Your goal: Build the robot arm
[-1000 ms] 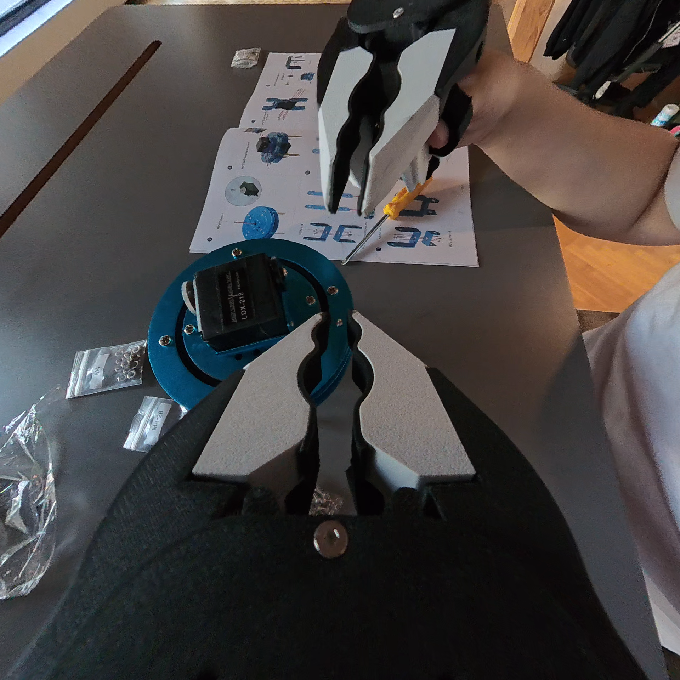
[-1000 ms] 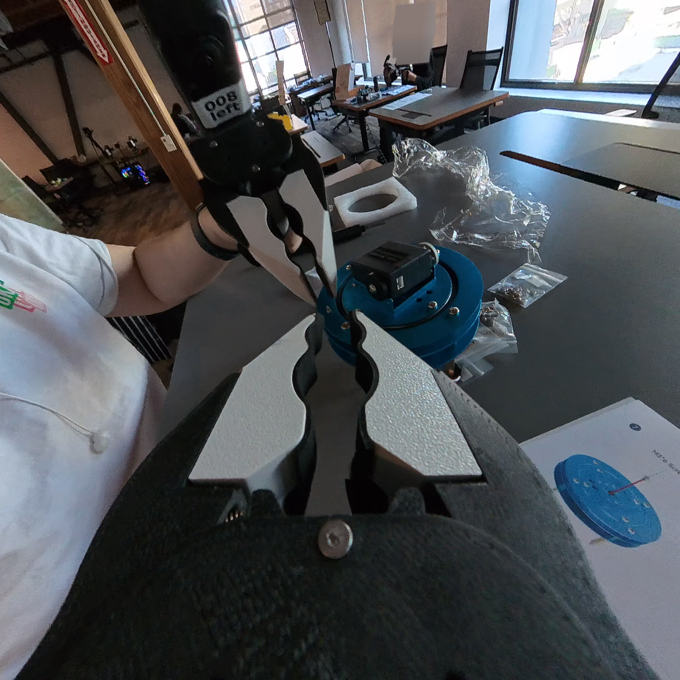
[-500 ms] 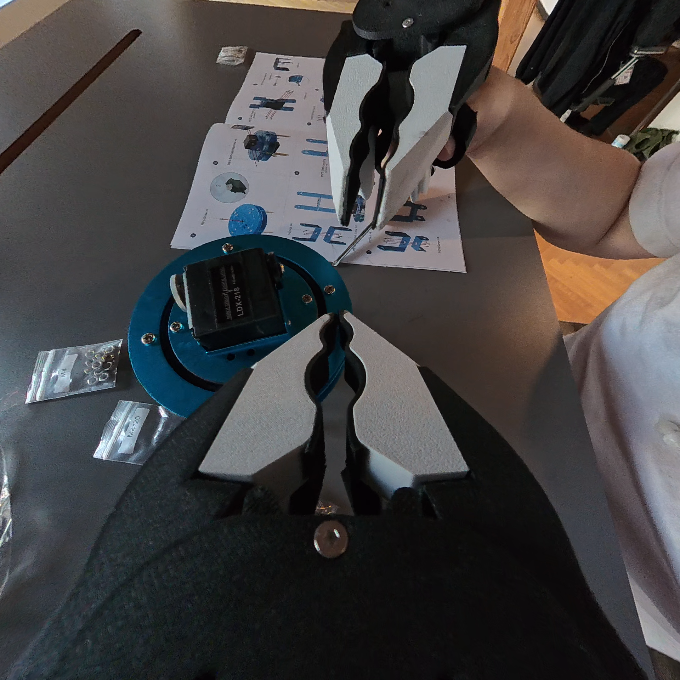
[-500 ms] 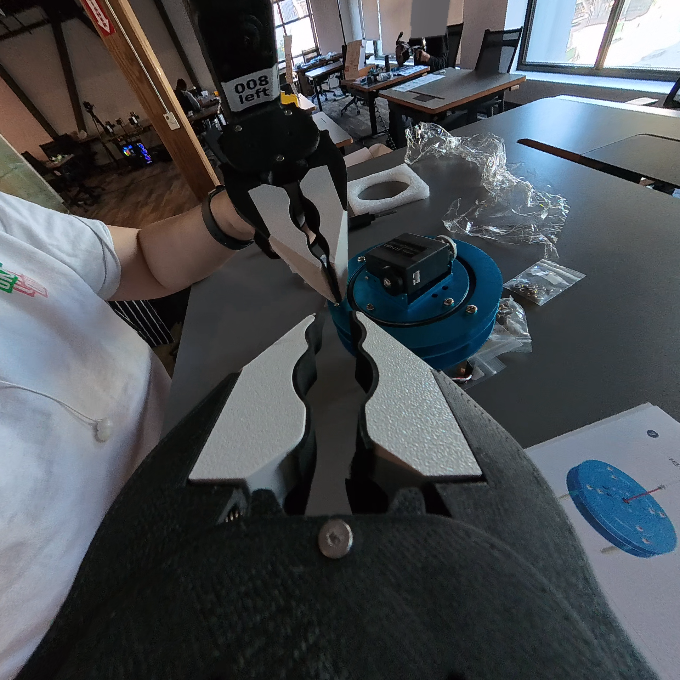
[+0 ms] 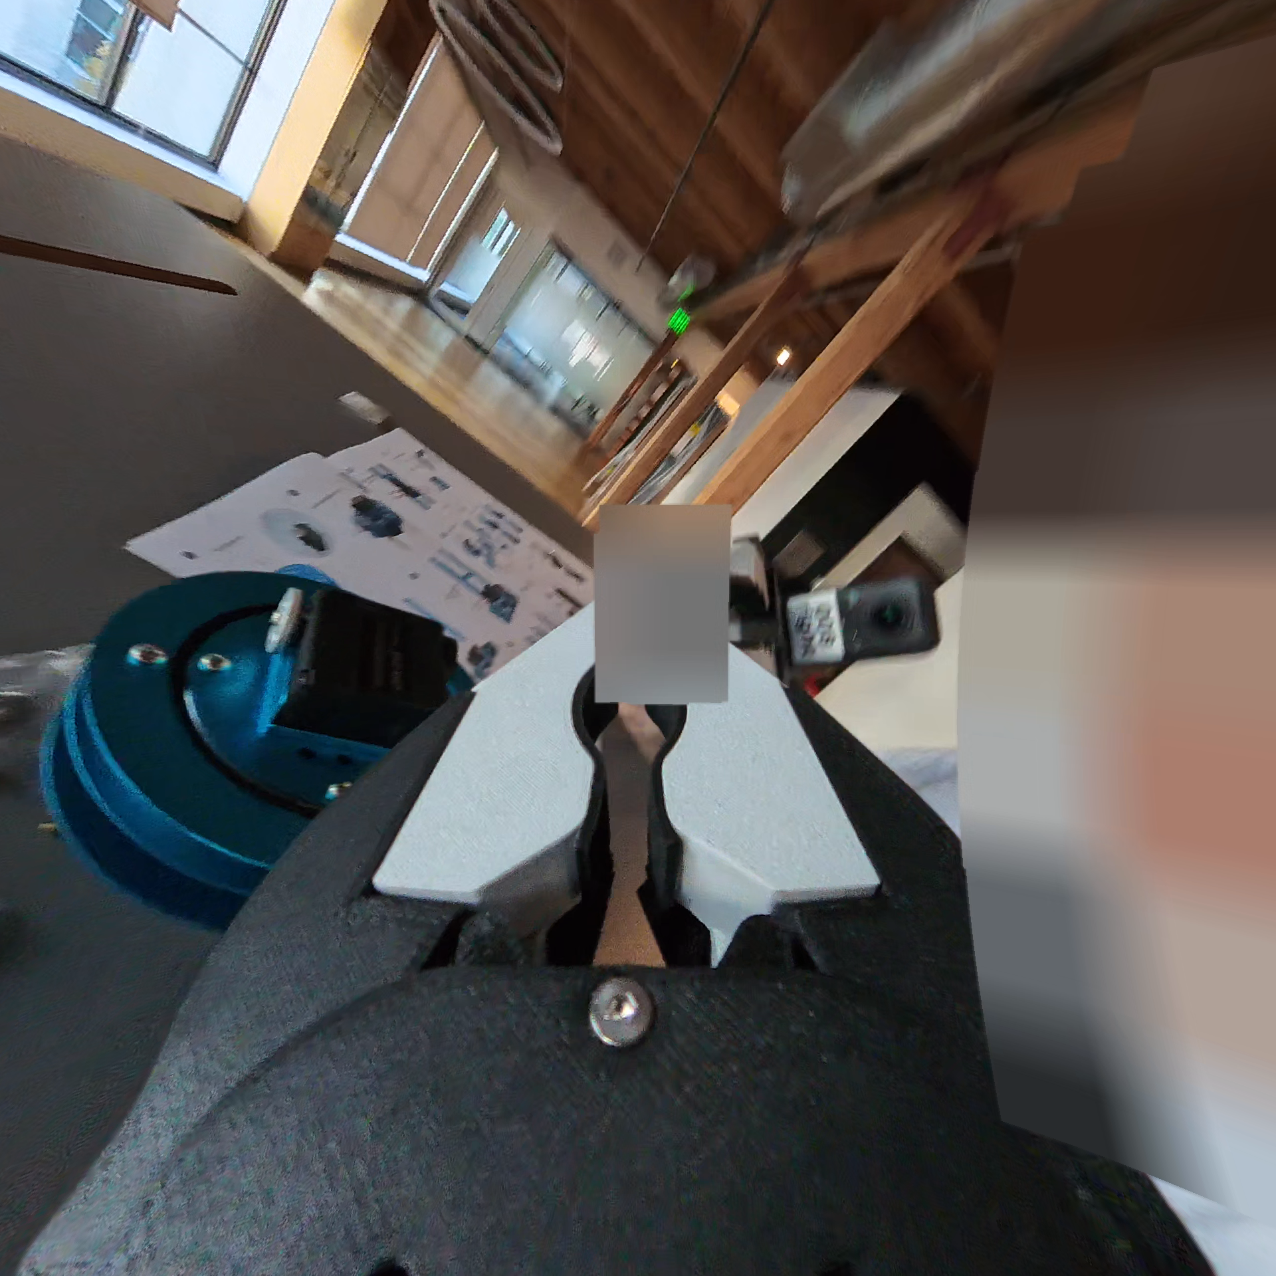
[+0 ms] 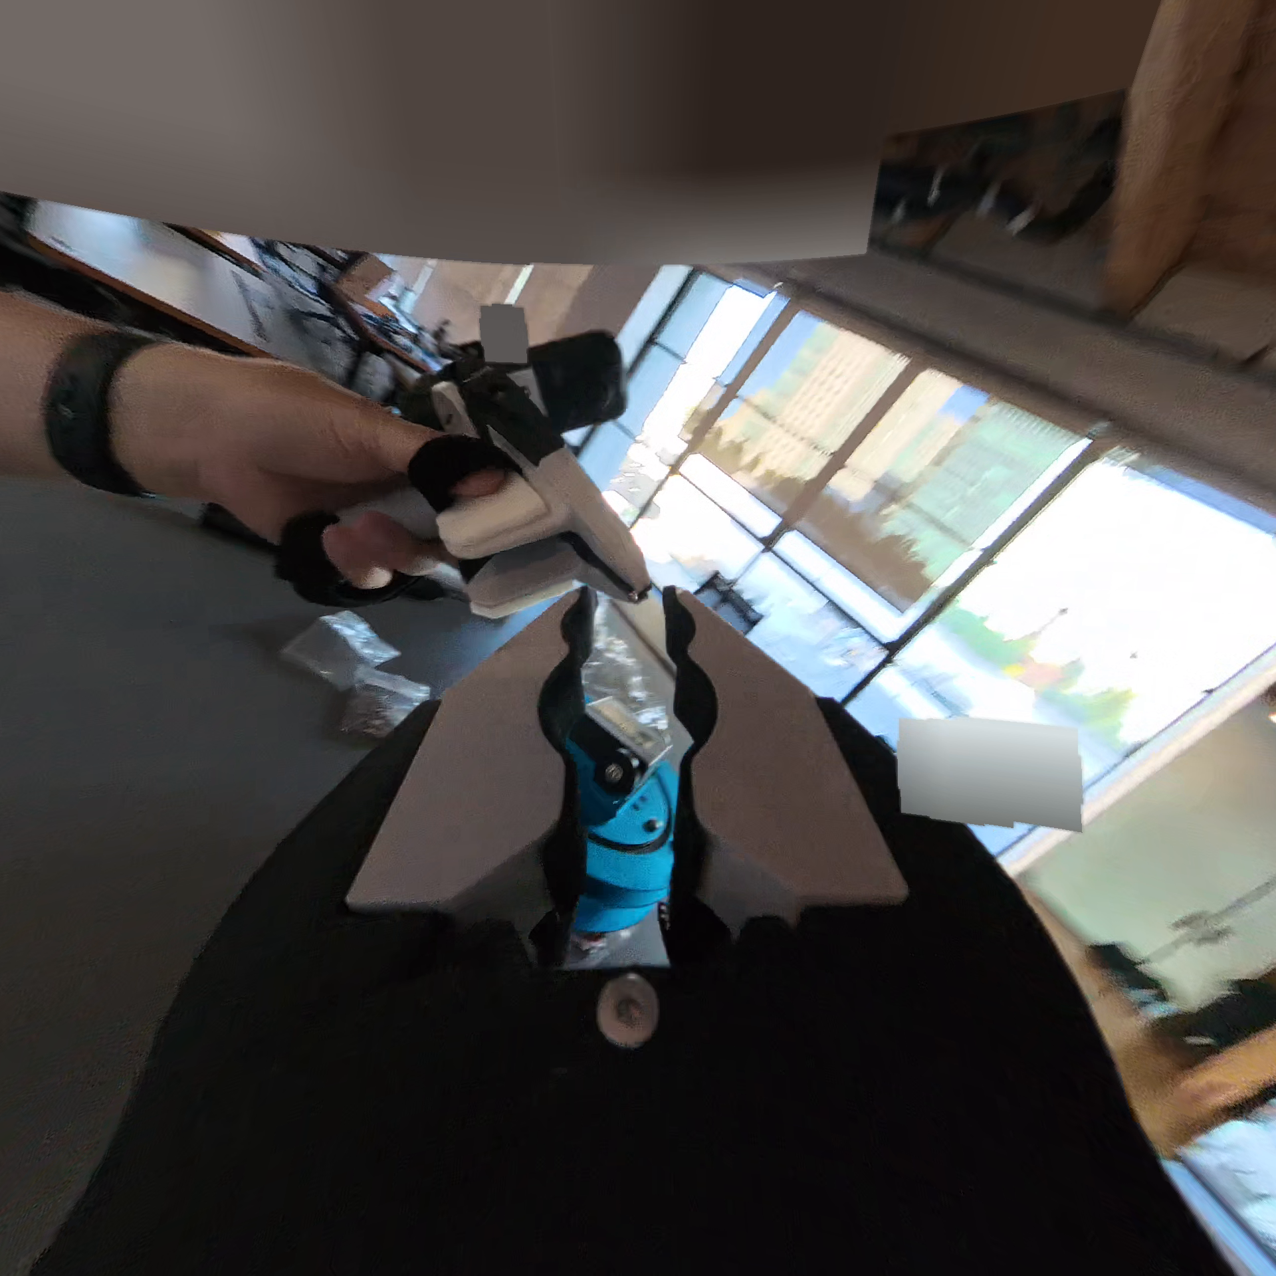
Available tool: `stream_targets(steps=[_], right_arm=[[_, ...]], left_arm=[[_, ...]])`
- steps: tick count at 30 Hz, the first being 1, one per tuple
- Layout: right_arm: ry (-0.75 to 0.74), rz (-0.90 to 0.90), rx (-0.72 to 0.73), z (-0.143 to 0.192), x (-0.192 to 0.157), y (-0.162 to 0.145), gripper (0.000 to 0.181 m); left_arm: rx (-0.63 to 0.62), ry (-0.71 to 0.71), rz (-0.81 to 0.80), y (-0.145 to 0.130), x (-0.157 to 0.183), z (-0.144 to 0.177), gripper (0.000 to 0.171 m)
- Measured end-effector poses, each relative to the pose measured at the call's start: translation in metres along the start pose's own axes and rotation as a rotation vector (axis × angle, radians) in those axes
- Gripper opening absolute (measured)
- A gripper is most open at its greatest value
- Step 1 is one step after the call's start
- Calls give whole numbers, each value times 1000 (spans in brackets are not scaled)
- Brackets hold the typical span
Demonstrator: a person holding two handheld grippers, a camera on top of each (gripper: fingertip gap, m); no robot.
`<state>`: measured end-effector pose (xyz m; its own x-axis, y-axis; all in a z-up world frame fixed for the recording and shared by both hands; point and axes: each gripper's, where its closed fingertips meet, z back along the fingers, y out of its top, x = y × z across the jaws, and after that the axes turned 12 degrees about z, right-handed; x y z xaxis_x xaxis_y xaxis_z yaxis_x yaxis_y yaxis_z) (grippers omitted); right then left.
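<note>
A blue round base (image 5: 172, 773) with a black servo (image 5: 373, 663) on top sits on the dark table (image 5: 124, 414). My left gripper's fingers (image 5: 511, 759) are raised to the right of the base; a blur patch hides their tips. In the right wrist view a hand (image 6: 242, 428) holds the left gripper (image 6: 634, 588), shut, with a tiny dark bit at its tips that I cannot identify. My right gripper (image 6: 630, 601) is open and empty, its tips just below the left gripper's tips. The base (image 6: 625, 822) shows between its fingers.
Printed instruction sheets (image 5: 387, 538) lie behind the base. Small clear bags of parts (image 6: 359, 663) and crumpled clear wrap (image 6: 621, 663) lie on the table (image 6: 138, 690). The right gripper's camera (image 5: 891, 614) shows past my left fingers. Windows and a wooden ceiling fill the background. Only a small space, under 4 cm, lies between the two pairs of fingers.
Both grippers have lifted off the table and tilted upward, so the views now take in windows and ceiling. The left gripper has left the base's edge and now meets the right gripper tip to tip.
</note>
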<state>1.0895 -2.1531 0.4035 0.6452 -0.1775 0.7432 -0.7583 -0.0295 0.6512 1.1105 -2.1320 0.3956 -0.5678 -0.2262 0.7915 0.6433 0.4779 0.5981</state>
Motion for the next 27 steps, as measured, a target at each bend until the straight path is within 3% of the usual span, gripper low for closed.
stream_targets(steps=[5, 7, 10, 27], right_arm=[[-169, 233, -136, -11, 8, 2, 18], [-180, 228, -121, -15, 8, 10, 11], [-197, 201, -204, -22, 13, -1, 11], [-166, 177, -195, -30, 7, 0, 4]], left_arm=[[113, -167, 209, 5, 15, -2, 0], [128, -184, 231, 4, 17, -3, 0], [145, -185, 218, 5, 19, -2, 0], [151, -185, 222, 4, 18, 1, 0]])
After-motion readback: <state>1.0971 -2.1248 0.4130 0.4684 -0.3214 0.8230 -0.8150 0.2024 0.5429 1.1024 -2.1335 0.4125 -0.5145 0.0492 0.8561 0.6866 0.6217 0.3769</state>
